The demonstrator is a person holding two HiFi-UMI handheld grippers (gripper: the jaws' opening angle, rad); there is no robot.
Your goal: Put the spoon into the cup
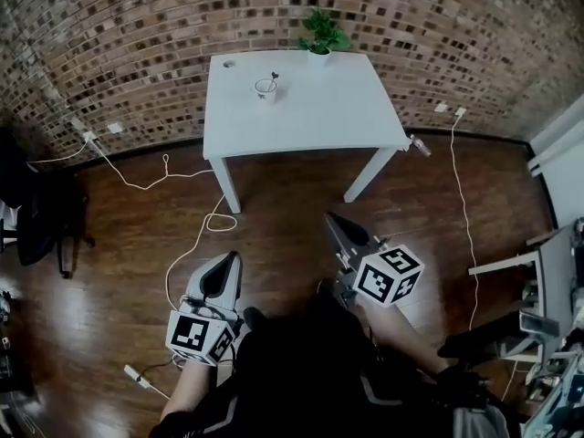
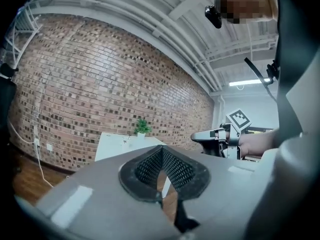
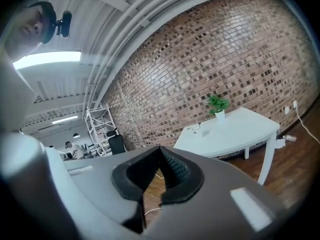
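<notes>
Hazard: small white cup (image 1: 265,90) near white table's (image 1: 351,108) far edge, thin spoon (image 1: 274,78) seemingly inside, topples if the clenched, empty left gripper (image 1: 232,259) or right gripper (image 1: 332,219) swings in carelessly.

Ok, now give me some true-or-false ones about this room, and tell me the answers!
1. The plant stands on the white table. True.
2. The cup is on the floor. False: it stands on the white table.
3. The left hand-held gripper and the right hand-held gripper are both shut and empty. True.
4. The right hand-held gripper touches the table. False: it is well short of it, above the wooden floor.
5. The wall behind the table is blue. False: it is a brick wall.
</notes>
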